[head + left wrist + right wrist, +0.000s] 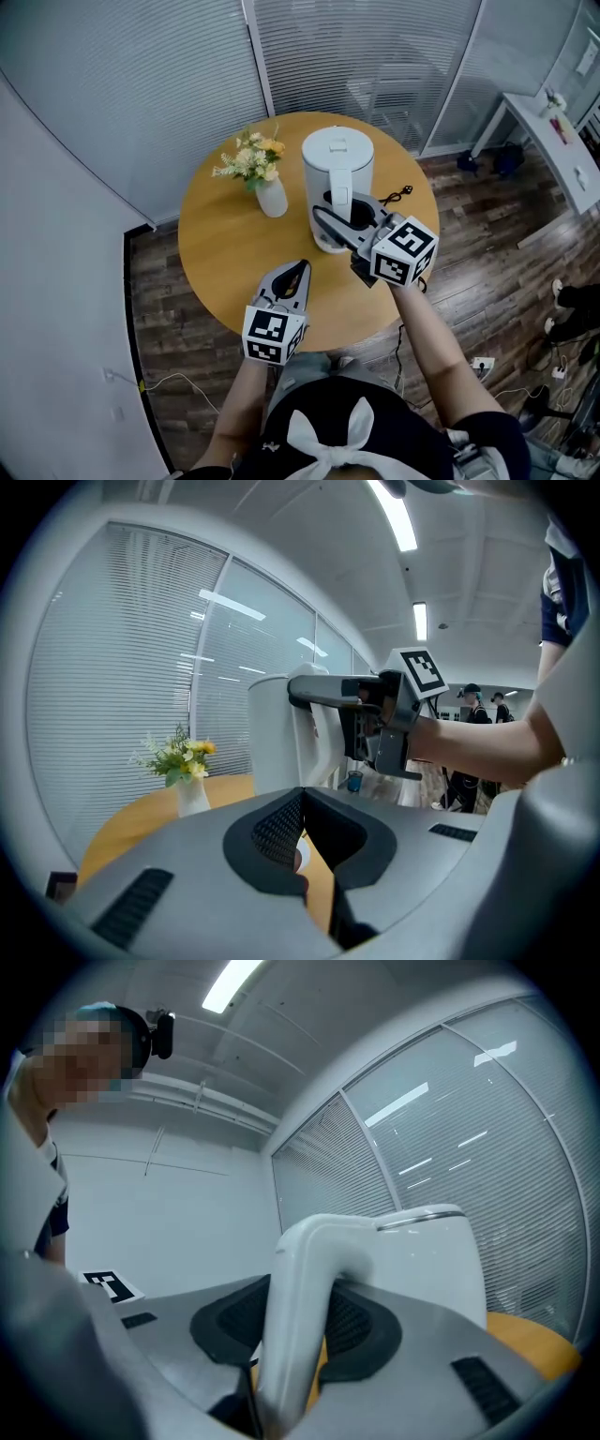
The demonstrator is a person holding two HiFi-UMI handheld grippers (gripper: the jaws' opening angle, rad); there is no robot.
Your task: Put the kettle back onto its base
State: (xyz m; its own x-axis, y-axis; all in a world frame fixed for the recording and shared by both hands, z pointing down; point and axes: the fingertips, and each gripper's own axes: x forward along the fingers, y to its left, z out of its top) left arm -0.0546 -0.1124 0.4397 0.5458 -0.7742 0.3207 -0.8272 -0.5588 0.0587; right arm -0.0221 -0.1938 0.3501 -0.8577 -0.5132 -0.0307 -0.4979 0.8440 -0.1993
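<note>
Round wooden table [220, 272], kettle [337, 169] handle clamped between right gripper [342, 223] jaws

The near left of the round wooden surface [220, 267] is left bare beside the closed left tongs [300, 267]. The middle is blocked by the tall white plastic kettle [337, 159], clamped at its handle by the right tongs [330, 217]. A gap is left between it and the white vase of yellow flowers [271, 199]; a thin black cable [398, 195] is laid at its right.
</note>
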